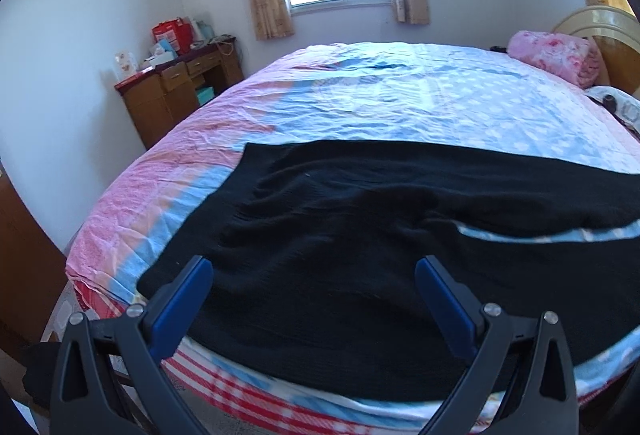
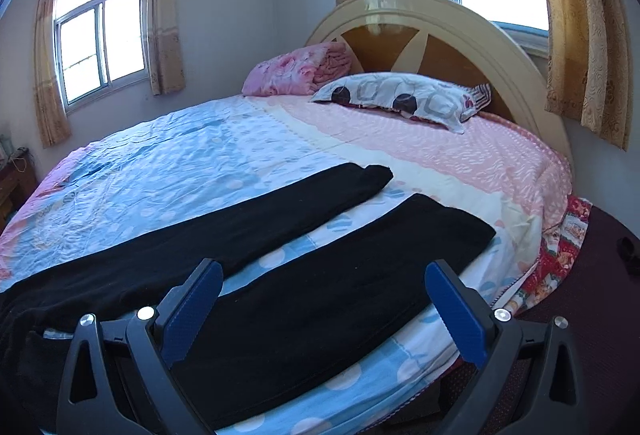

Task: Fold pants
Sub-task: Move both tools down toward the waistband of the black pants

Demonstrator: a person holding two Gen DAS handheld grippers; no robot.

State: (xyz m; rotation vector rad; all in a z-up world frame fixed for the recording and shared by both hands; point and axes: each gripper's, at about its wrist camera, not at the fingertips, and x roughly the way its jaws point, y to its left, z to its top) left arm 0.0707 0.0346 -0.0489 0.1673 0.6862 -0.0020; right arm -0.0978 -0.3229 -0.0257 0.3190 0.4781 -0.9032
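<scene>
Black pants point(image 1: 360, 235) lie spread flat on the bed near its front edge. The left wrist view shows the wide waist end, a little wrinkled. In the right wrist view the two legs point(image 2: 320, 275) stretch apart toward the headboard, with a strip of sheet between them. My left gripper point(image 1: 314, 267) hovers open above the waist part, nothing between its blue pads. My right gripper point(image 2: 324, 271) is open too, just above the nearer leg, holding nothing.
The bed point(image 1: 360, 95) has a blue and pink dotted sheet. A folded pink blanket point(image 2: 300, 71) and a patterned pillow point(image 2: 404, 95) lie by the headboard point(image 2: 440, 31). A wooden desk point(image 1: 180, 87) with clutter stands by the far wall.
</scene>
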